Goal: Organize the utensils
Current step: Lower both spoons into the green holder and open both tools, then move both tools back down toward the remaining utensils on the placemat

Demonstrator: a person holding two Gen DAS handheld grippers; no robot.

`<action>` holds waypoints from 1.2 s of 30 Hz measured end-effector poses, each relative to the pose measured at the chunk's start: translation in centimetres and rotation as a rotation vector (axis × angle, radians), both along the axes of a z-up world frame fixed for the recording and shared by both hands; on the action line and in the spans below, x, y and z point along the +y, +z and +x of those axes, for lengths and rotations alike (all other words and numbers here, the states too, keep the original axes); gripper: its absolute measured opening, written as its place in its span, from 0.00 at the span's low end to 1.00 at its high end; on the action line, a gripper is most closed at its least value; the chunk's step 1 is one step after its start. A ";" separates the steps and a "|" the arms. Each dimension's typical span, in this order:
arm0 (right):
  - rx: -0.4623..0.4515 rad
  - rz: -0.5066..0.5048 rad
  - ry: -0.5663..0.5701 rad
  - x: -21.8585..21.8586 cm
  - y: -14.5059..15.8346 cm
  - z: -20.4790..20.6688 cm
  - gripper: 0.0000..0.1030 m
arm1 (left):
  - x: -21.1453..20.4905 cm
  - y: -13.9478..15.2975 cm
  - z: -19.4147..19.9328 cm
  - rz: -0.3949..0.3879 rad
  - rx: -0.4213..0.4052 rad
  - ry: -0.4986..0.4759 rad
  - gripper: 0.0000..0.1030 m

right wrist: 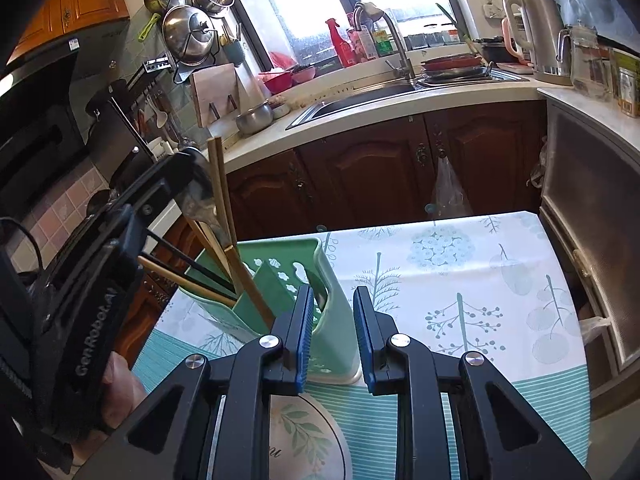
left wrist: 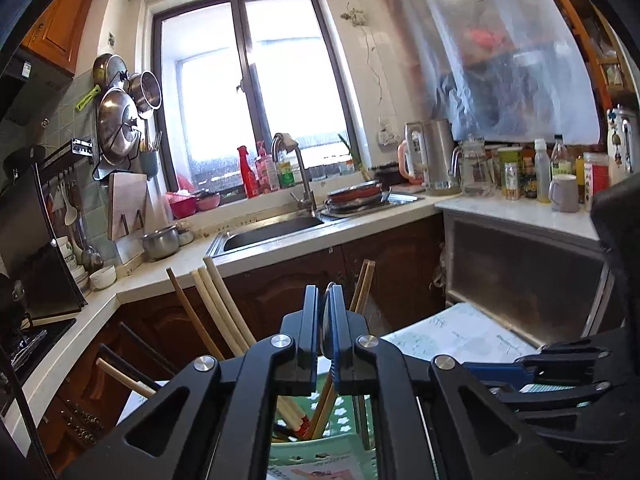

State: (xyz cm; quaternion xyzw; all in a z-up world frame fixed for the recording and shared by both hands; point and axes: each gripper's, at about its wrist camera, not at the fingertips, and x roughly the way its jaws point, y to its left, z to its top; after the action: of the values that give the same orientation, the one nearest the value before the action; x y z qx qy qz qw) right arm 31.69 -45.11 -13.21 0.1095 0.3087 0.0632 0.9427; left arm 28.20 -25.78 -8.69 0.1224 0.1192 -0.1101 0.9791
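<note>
A green utensil holder (right wrist: 332,320), perforated with flower-shaped holes, stands on a tree-patterned tablecloth (right wrist: 460,280) covering the table, with wooden chopsticks (right wrist: 224,216) and dark chopsticks (right wrist: 188,262) leaning out of its compartments toward the stove side. Directly above the holder, the left hand-held gripper (left wrist: 325,300) is clamped nearly closed on a thin metal utensil (left wrist: 327,320), only its edge visible between the blue pads; what kind of utensil it is cannot be told from this view, though the right wrist view shows a shiny spoon-like bowl (right wrist: 200,192) at that gripper's tip, above the holder. The right hand-held gripper (right wrist: 334,334) hovers just in front of the holder, its jaws parted and holding nothing, the holder's near wall showing in the gap. A round placemat with a leaf print (right wrist: 304,432) lies on the tablecloth on the near side of the holder. Beyond the holder, a counter (right wrist: 400,100) with dark wood cabinets carries a steel sink (right wrist: 360,98) and faucet (right wrist: 394,40) beneath a bright window (left wrist: 256,100), with pot lids (right wrist: 188,34) hanging on the wall.
</note>
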 end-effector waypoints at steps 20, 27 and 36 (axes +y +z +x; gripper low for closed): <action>0.065 -0.050 0.064 3.7 1.1 -4.0 0.21 | 7.3 2.0 -3.6 -0.126 0.365 0.004 0.30; 0.063 -0.049 0.056 4.6 2.1 -7.0 0.21 | 9.5 -0.2 -8.2 -0.125 0.508 0.031 0.30; 0.011 -0.068 0.033 7.5 6.1 -4.8 0.37 | 14.3 -2.3 -8.7 -0.200 0.550 0.180 0.30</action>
State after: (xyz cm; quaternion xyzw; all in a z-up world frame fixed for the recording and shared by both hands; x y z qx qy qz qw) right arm 26.90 -37.60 -7.15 0.0725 0.3174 0.0675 0.9431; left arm 19.47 -11.50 -10.97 -0.0201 0.3785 -0.0632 0.9232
